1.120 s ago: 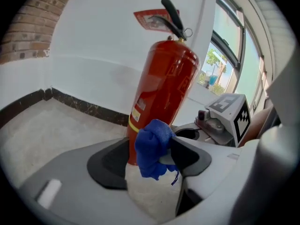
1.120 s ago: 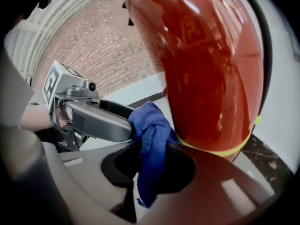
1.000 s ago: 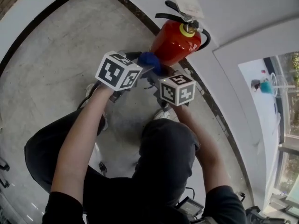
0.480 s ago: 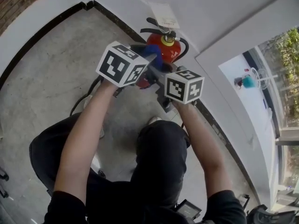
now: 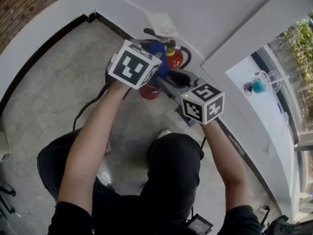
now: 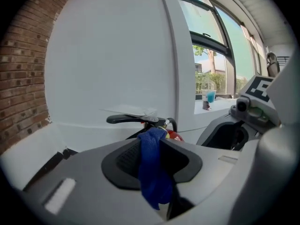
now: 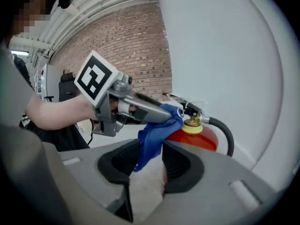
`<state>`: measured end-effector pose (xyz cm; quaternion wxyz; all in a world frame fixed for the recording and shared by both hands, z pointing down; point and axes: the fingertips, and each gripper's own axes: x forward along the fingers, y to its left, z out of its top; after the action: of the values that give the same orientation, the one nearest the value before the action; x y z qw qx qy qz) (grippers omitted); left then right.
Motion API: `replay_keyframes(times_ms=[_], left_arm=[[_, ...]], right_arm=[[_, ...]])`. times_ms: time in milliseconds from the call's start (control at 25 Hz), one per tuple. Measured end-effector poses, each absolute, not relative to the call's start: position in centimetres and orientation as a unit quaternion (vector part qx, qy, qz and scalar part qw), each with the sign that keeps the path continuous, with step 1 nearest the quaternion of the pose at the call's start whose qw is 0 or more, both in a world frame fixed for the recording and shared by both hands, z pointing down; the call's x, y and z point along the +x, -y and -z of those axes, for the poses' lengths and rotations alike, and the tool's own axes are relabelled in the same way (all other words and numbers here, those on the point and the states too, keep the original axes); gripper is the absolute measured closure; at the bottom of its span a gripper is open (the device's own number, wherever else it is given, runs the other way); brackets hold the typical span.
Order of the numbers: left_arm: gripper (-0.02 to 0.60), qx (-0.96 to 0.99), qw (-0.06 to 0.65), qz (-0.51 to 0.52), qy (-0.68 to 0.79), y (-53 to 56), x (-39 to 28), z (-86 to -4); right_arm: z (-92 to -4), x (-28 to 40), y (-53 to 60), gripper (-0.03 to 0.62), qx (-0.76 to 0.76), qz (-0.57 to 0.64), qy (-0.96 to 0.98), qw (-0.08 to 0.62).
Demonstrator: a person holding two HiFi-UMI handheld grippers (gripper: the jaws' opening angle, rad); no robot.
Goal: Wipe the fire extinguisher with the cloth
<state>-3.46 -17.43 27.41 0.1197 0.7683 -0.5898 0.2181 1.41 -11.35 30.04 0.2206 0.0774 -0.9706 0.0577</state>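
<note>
The red fire extinguisher stands on the floor against the white wall, with a yellow collar, a black handle and a black hose. My left gripper hangs over its head. Its jaws have just been closing and are shut on the blue cloth, which droops from the tips. In the right gripper view the cloth dangles from the left gripper beside the valve. My right gripper sits just behind the cloth's tail, jaws apart, with floor showing between them.
A white card hangs on the wall above the extinguisher. A black skirting runs along the wall's foot, with brick wall to the left. A window sill with a teal cup lies right. A black cable trails on the concrete floor.
Both grippers have risen from the extinguisher's body up to its head. The blue cloth came up with them and now hangs from the left gripper.
</note>
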Motion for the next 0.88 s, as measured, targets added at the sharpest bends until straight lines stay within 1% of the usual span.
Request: replay_keyframes(times_ms=[80,200,400,520,680,880], left_arm=[[0.466,0.762,0.120,-0.212,0.600,17.6,-4.1,-27.5],[0.468,0.757,0.119,-0.204,0.609,17.5,-4.6,-27.9],[0.469,0.756,0.122,-0.192,0.614,17.5,-5.1,-28.7],[0.472,0.753,0.129,-0.187,0.617,17.3,-6.0,-29.4],[0.476,0.750,0.145,-0.169,0.622,16.9,-7.6,-31.2],[0.479,0.747,0.194,-0.158,0.616,16.1,-7.8,-35.8]], right_arm=[[-29.1,1.9,11.8,0.457,0.085,-0.039,0.972,0.216],[-27.7,2.5,12.8,0.480,0.101,-0.011,0.974,0.204],[-26.4,2.9,15.0,0.588,0.129,-0.013,0.974,0.183],[-26.0,2.2,15.2,0.591,0.122,-0.014,0.976,0.181],[-26.4,0.4,14.4,0.591,0.096,0.013,0.975,0.201],[-28.4,-0.5,14.2,0.591,0.077,0.021,0.968,0.237]])
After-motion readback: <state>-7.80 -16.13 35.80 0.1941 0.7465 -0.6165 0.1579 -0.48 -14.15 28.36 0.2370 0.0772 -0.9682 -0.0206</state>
